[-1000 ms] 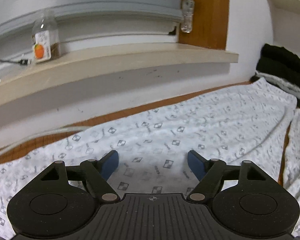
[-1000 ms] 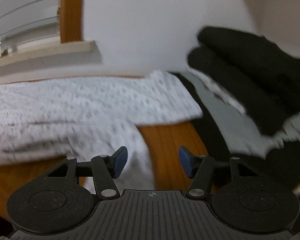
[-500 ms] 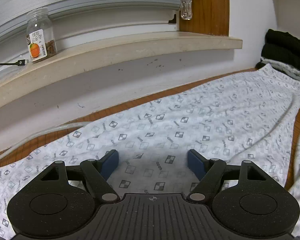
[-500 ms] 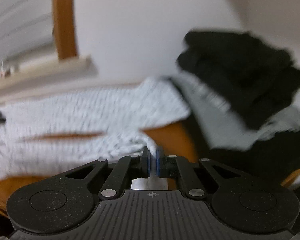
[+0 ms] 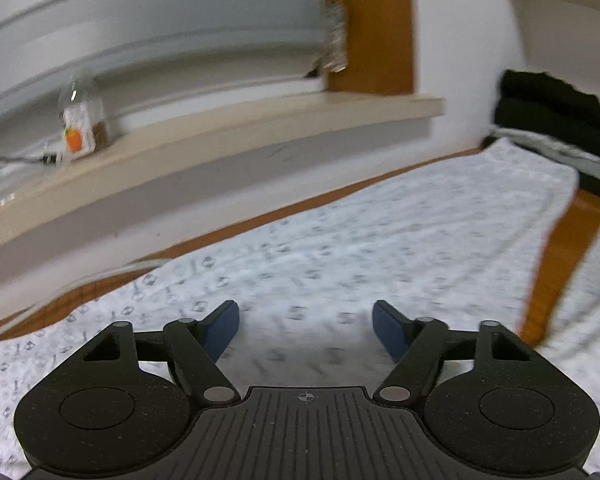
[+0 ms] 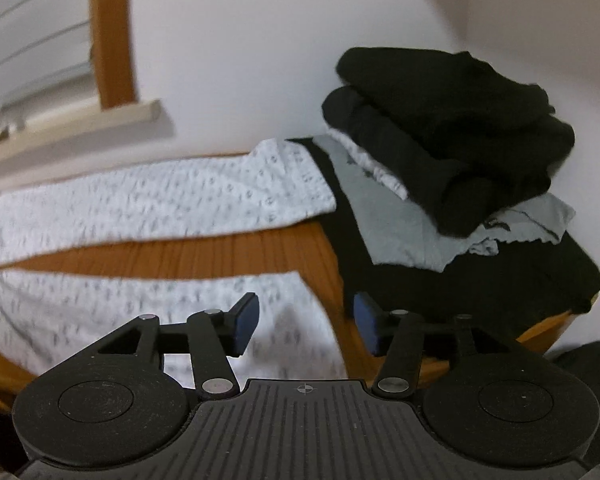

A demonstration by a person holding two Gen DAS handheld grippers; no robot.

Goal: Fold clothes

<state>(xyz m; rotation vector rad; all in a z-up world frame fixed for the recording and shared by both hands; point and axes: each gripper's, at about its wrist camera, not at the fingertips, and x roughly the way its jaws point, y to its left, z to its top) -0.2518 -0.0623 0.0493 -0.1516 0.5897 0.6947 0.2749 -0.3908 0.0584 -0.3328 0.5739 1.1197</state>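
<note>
While my left gripper (image 5: 306,330) has just narrowed over the patterned trousers (image 5: 380,240), my right gripper (image 6: 306,328) has just reopened, both empty

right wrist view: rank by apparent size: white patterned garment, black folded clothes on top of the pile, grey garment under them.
1. white patterned garment, spread in two stretches across the wooden surface
2. black folded clothes
3. grey garment, mostly covered, so its true size is unclear

Blur and fisheye make 2 versus 3 approximate.

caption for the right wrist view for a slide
Open right gripper over white patterned trousers, beside a pile of folded clothes.
</note>
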